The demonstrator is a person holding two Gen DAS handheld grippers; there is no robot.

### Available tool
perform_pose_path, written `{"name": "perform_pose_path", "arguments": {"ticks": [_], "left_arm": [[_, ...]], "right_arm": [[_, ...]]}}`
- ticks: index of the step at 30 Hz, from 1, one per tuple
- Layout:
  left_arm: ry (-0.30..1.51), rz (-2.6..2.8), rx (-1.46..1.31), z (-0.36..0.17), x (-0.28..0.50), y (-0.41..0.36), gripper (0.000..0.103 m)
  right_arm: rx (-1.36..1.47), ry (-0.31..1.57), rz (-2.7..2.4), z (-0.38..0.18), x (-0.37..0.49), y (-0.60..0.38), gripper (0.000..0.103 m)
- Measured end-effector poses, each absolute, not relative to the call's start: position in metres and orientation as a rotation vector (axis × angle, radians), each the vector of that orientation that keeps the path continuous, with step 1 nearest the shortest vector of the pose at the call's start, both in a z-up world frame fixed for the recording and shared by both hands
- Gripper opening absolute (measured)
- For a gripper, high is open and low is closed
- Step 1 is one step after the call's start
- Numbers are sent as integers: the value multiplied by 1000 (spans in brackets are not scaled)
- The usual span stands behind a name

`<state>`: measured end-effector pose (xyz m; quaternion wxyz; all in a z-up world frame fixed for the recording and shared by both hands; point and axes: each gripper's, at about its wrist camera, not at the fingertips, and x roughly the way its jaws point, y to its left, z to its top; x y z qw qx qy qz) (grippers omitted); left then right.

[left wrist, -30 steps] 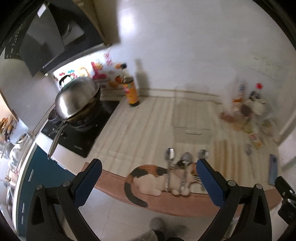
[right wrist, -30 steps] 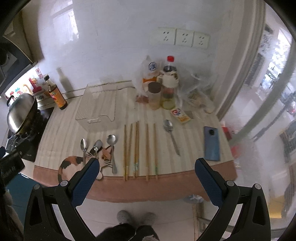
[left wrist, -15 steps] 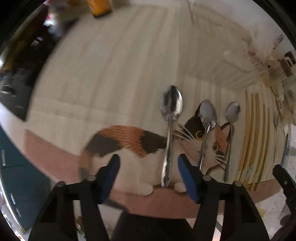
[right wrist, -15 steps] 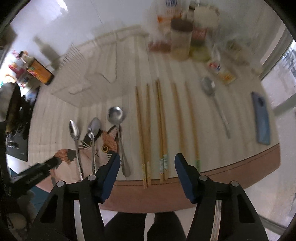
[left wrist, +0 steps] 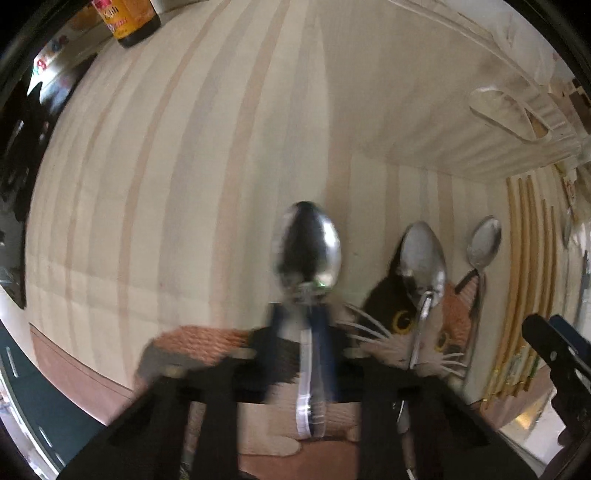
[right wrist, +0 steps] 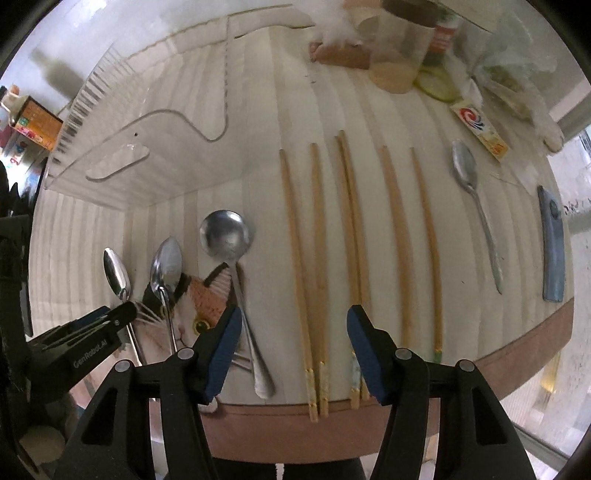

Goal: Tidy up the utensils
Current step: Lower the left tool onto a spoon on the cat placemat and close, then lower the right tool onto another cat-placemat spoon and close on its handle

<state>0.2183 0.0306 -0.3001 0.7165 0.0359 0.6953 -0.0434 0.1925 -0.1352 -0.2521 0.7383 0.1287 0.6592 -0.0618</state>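
striped cream countertop cloth [right wrist: 258, 110] with a printed cat [right wrist: 199, 306] carries everything. clear acrylic tray [right wrist: 140, 155], beyond the cat, holds nothing. left gripper [left wrist: 304, 332] is clenched on the leftmost spoon [left wrist: 306, 247] over the cat. right gripper [right wrist: 293, 332] stands half open, its jaws on either side of 2 chopsticks [right wrist: 306, 258], not touching. only the right view shows all 4 spoons, 6 chopsticks, a phone [right wrist: 552, 243] and jars [right wrist: 399, 48]; only the left shows a sauce bottle [left wrist: 129, 18].

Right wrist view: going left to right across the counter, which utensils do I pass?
Small spoon → second spoon → round ladle-like spoon → chopsticks → lone spoon → phone.
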Motion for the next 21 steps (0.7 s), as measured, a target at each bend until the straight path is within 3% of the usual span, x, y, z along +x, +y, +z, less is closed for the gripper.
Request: {"name": "perform_pose_path", "arguments": {"ticks": [8,11,14,16,17,18,21], "left_arm": [[1543,-78,98,-290,219,63,4],[1540,-76,99,-290,219,72,4],[1535,-79,106,-283,223,75,4],[1530,-87,109,-281,214,83,4],[1530,-89,107,-283,215,83,4],[1529,-93,105,-286,212,85,4],[1530,-101,97,-288,211,82,4]], "right_arm": [[221,1498,-91,-287,216,-103,59],[170,1523,-107,-296,219,-92,42],[186,1510,-122,-299,218,-89,39],[181,1505,-126,-300,219,-88,30],[176,1508,-131,-299,219,-88,14],[168,1515,-141,-299,219,-88,4],[208,1523,-156,-301,207,-91,4]]}}
